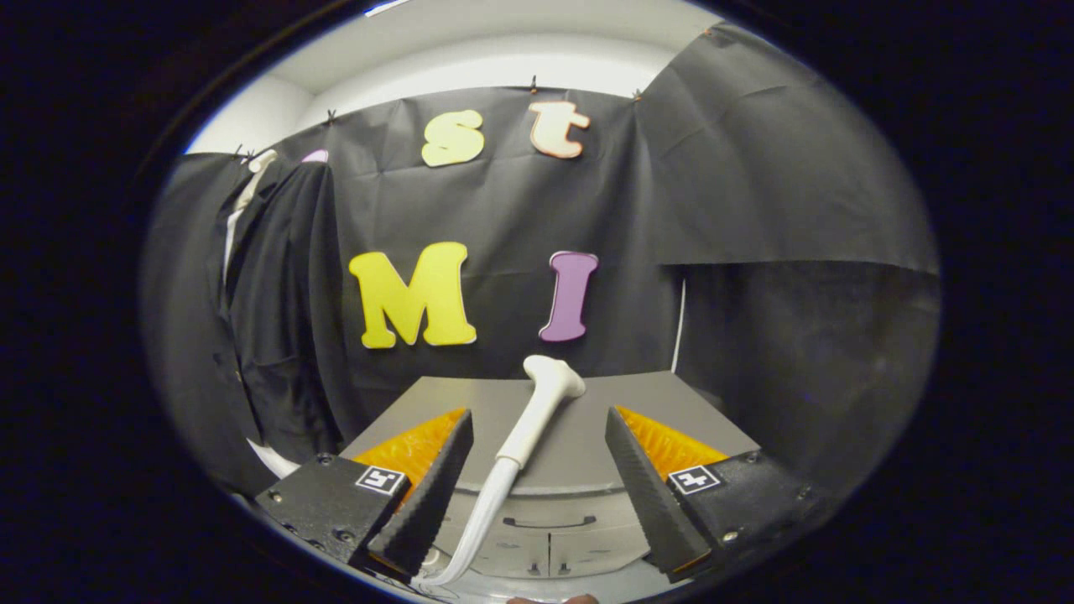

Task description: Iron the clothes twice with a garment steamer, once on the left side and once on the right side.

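Steamer wand (537, 411) is lying on the tabletop (638, 403), long axis running away from the tongs (537, 482), head pointing toward the far edge. Tongs are hanging released, wand between the fingers, untouched.

You are holding the gripper (537, 457) spread wide, lower centre | steamer head (541, 411) lying on the cabinet top (470, 394) between the fingers, untouched | clothes (268, 319) hanging at frame left, against the wall.
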The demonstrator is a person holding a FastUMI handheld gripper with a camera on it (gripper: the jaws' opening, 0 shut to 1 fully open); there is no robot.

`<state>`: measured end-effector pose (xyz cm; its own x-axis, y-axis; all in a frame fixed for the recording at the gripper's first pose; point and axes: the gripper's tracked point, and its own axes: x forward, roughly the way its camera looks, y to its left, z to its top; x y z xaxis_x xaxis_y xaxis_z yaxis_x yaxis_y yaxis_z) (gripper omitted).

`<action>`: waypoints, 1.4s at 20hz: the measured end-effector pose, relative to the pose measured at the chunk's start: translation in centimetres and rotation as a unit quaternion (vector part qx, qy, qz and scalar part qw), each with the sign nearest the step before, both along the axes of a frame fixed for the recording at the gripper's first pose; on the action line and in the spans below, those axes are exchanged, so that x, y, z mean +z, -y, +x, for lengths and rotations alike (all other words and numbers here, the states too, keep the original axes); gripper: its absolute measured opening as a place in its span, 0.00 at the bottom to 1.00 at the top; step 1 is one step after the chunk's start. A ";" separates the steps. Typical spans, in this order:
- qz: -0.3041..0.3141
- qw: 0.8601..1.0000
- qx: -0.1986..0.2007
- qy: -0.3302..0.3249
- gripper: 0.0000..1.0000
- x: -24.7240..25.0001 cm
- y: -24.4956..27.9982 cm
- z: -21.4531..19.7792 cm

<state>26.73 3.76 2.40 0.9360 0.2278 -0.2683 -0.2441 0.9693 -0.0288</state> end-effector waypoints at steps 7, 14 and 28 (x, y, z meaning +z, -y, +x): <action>-0.024 0.990 0.003 -0.138 0.99 -5.8 -1.9 9.3; -0.041 0.974 -0.017 -0.221 0.99 -9.9 -3.1 13.4; -0.003 0.959 -0.107 -0.263 0.47 -12.1 -3.5 16.3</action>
